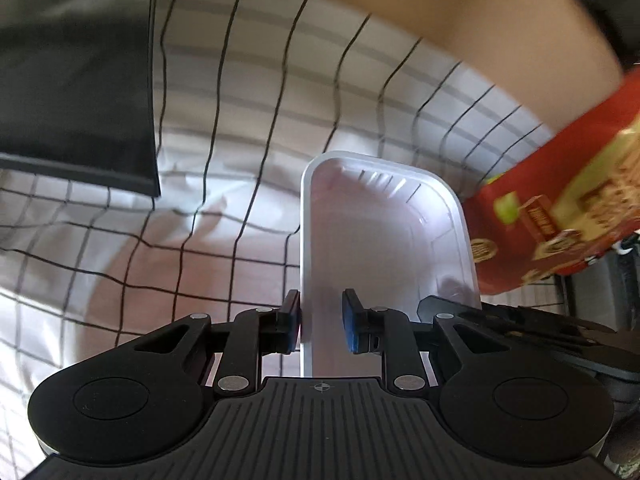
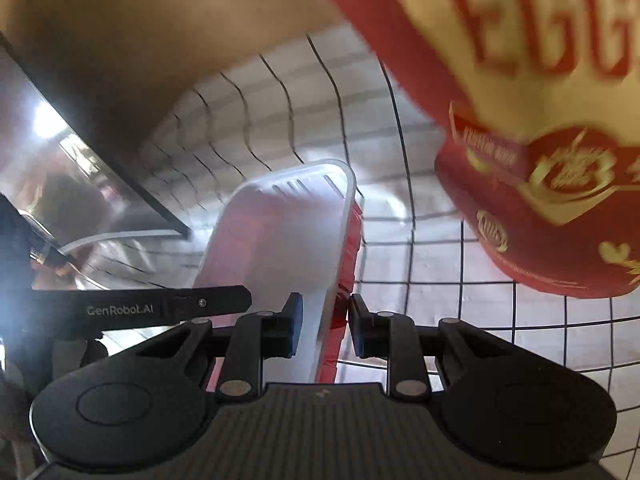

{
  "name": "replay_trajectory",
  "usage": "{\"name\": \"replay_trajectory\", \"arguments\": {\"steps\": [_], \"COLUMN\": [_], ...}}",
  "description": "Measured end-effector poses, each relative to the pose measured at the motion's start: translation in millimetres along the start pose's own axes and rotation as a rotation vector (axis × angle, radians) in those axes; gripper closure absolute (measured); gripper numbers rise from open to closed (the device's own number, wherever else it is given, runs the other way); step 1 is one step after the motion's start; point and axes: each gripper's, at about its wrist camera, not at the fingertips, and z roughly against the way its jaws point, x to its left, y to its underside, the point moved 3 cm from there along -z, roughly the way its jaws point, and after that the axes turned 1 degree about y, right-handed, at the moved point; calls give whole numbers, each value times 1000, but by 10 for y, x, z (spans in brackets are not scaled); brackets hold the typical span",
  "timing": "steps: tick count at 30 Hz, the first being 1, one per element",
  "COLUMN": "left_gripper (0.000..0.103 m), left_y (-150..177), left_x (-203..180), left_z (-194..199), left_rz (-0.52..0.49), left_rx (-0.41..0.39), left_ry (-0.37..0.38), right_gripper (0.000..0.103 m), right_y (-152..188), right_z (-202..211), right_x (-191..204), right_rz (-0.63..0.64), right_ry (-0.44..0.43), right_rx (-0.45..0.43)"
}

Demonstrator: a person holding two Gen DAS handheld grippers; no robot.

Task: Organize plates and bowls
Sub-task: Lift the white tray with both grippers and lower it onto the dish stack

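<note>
Tray: white plastic, held off the checked cloth near its far edge; our left claw and right claw pinch opposite rims, presumably to carry it level.

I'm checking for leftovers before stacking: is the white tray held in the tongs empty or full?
Empty. The white tray shows a bare, clean inside down to its ribbed far wall in the left wrist view; nothing lies in it.
</note>
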Motion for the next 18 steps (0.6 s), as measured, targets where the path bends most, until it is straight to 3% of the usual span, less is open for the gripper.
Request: {"name": "replay_trajectory", "arguments": {"steps": [9, 14, 18], "left_gripper": [79, 79, 79], "left_y": [227, 626, 1036], "left_x": [-476, -566, -549], "left_z": [994, 1544, 1830], "left_rz": [-29, 28, 88], "left_rx": [-143, -234, -301], "left_ry": [35, 31, 5], "right_gripper": [79, 78, 78], "right_y": [4, 212, 441], "right_z": [949, 1429, 1533], "right_x": [298, 520, 667], "right_rz": [78, 200, 274], "right_ry": [-70, -148, -190], "right_rx": [-101, -119, -62]}}
